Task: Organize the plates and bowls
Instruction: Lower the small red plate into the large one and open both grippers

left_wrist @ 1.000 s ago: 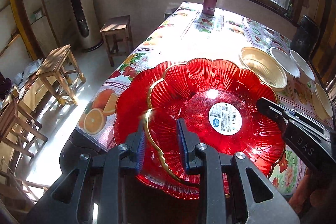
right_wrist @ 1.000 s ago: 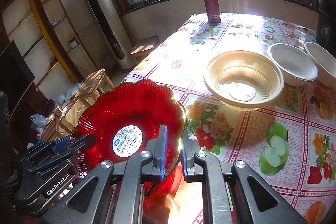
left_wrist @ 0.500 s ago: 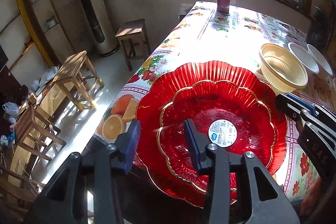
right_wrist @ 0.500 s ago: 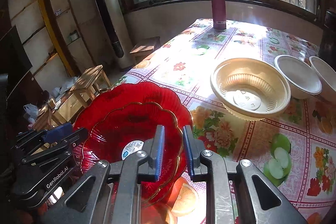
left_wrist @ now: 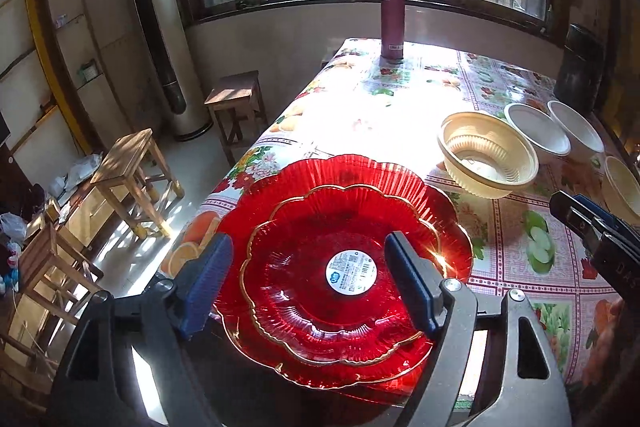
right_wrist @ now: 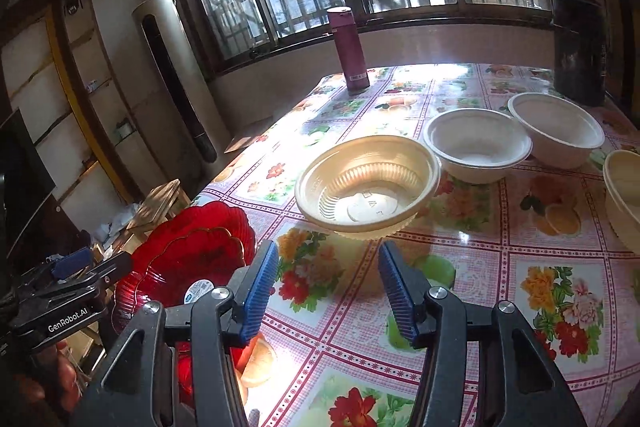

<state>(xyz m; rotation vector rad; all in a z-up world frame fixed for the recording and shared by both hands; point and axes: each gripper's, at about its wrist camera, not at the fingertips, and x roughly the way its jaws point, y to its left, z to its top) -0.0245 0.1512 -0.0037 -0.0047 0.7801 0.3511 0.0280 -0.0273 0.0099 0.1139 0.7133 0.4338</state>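
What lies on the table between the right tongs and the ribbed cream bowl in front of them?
Nothing but bare flowered tablecloth, as the right wrist view shows. The right tongs are opening and empty, and the cream bowl sits just beyond them.

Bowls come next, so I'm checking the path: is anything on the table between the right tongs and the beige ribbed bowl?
Nothing visible. Only bare flowered tablecloth lies between the opening right tongs and the beige ribbed bowl; the stacked red plates sit off to the left.
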